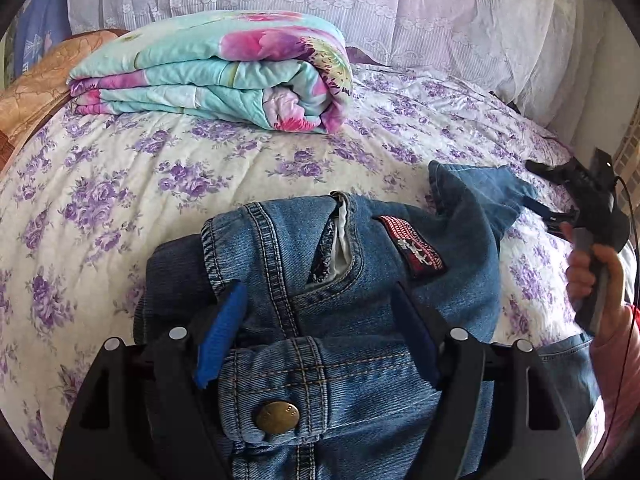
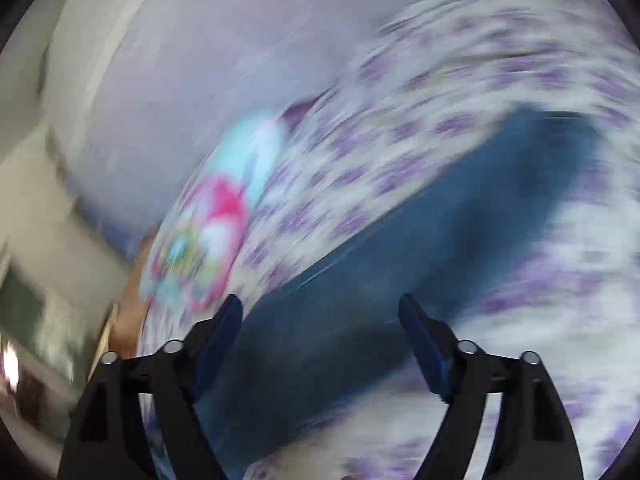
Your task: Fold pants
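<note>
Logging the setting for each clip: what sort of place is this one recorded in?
Most likely a home bedroom. The jeans lie on a bed covered by a purple-flowered sheet, a folded floral quilt sits further back, and lace-covered bedding lines the far side.

The faded blue denim pants [image 1: 340, 280] carry tan stitching, a brass button [image 1: 277, 417] and a red woven patch [image 1: 412, 246]. The bed's cream sheet [image 1: 120, 184] is sprigged with purple flowers. The folded aqua quilt [image 1: 224, 76] blooms pink. Blue pads line the black left gripper [image 1: 316, 300].
</note>
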A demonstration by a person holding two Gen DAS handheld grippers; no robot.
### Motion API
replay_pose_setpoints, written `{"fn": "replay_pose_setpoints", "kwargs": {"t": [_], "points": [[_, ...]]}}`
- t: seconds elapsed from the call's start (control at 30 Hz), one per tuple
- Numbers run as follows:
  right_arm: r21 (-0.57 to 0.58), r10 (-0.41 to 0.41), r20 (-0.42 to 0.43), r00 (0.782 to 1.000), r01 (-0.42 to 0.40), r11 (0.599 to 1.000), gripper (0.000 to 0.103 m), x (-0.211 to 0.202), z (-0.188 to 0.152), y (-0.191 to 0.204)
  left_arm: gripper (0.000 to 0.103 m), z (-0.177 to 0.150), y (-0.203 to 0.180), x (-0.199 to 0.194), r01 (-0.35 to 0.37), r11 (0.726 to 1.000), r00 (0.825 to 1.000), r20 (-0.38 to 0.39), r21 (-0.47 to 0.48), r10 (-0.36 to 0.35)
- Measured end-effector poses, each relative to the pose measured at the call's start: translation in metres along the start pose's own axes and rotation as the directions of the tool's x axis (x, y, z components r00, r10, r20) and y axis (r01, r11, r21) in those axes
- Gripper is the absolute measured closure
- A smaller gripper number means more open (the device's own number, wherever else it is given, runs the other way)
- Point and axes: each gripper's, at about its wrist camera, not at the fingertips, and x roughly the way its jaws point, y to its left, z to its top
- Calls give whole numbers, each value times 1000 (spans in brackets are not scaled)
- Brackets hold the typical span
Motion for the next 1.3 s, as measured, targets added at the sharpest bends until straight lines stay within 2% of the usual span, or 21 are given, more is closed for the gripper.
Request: {"fn": "replay_pose_setpoints", "kwargs": {"t": [0.07, 0.13, 0.23, 0.27, 0.3, 0.33, 0.37, 0.53, 0.63, 0.67, 0.73, 0.8, 0.87, 0.9, 0.97, 1.03, 1.1, 1.17, 1.2, 1.23, 1.3], "points": [[129, -84, 73, 994, 74, 989, 16, -13, 19, -42, 29, 1, -1, 1, -2, 1000, 1000, -3, 4, 2], [205, -171, 62, 983, 155, 966, 16, -3, 36, -75, 28, 1, -1, 2, -3, 1000, 1000, -5, 6, 3], [200, -170, 50, 984, 157, 967, 20, 23, 49, -93, 27, 1, -3, 3, -7, 1000, 1000, -8, 17, 8], [164, -181, 57, 982, 170, 972, 52, 29, 50, -88, 27, 1, -3, 4, -9, 1000, 1000, -7, 19, 9], [115, -177, 35, 984, 172, 978, 74, 34, 53, -81, 27, 1, -2, 4, -8, 1000, 1000, -6, 20, 8], [81, -192, 12, 981, 190, 978, 92, 35, 54, -76, 27, 1, -2, 3, -6, 1000, 1000, -6, 19, 6], [48, -210, 14, 978, 210, 977, 94, 28, 55, -67, 27, 1, -2, 3, -5, 1000, 1000, -6, 17, 5], [13, -283, 167, 945, 284, 959, 95, -70, 50, -58, 27, 0, -3, 4, 0, 1000, 1000, -5, 21, 0], [45, -339, 144, 930, 336, 941, 93, -109, 29, -85, 23, 0, -7, 5, -1, 999, 1000, -11, 40, 2], [36, -390, 101, 915, 388, 921, 82, -106, 21, -97, 20, 0, -8, 7, -3, 999, 1000, -18, 48, 4], [24, -513, -26, 858, 514, 857, 56, -92, 3, -124, 19, 0, -10, 8, -9, 998, 1000, -24, 63, 10], [57, -469, -17, 883, 469, 881, 52, -105, -7, -133, 19, -1, -10, 7, -5, 998, 1000, -18, 63, 6], [69, -479, -16, 878, 479, 875, 35, -127, -10, -120, 19, -1, -7, 5, 10, 998, 1000, -12, 54, -9], [51, -432, 23, 902, 430, 901, 34, -141, -15, -108, 19, -1, -7, 3, 16, 998, 1000, -9, 55, -16], [-36, -359, 61, 931, 362, 932, 30, -164, -31, -81, 17, -3, -7, -5, 17, 999, 1000, 6, 51, -17], [-147, -287, 78, 955, 296, 944, 24, -185, -60, -62, 5, -6, -9, -16, -14, 998, 999, 43, 54, 12], [-237, -247, 38, 968, 249, 939, 20, -195, -87, -58, 5, -9, -10, -31, -20, 997, 996, 91, 79, 13], [-303, -305, -15, 952, 286, 909, 20, -197, -114, -74, 5, -16, -10, -37, -5, 995, 996, 84, 104, -4], [-323, -392, -25, 920, 363, 874, 20, -195, -125, -88, 5, -19, -10, -35, -17, 993, 998, 64, 113, 10], [-324, -466, -24, 885, 434, 841, 32, -198, -131, -109, 5, -24, -9, -30, -48, 991, 998, 36, 123, 44], [-264, -387, 10, 922, 376, 888, 41, -221, -129, -125, 5, -32, -8, -17, -95, 983, 995, -26, 158, 100]]}}
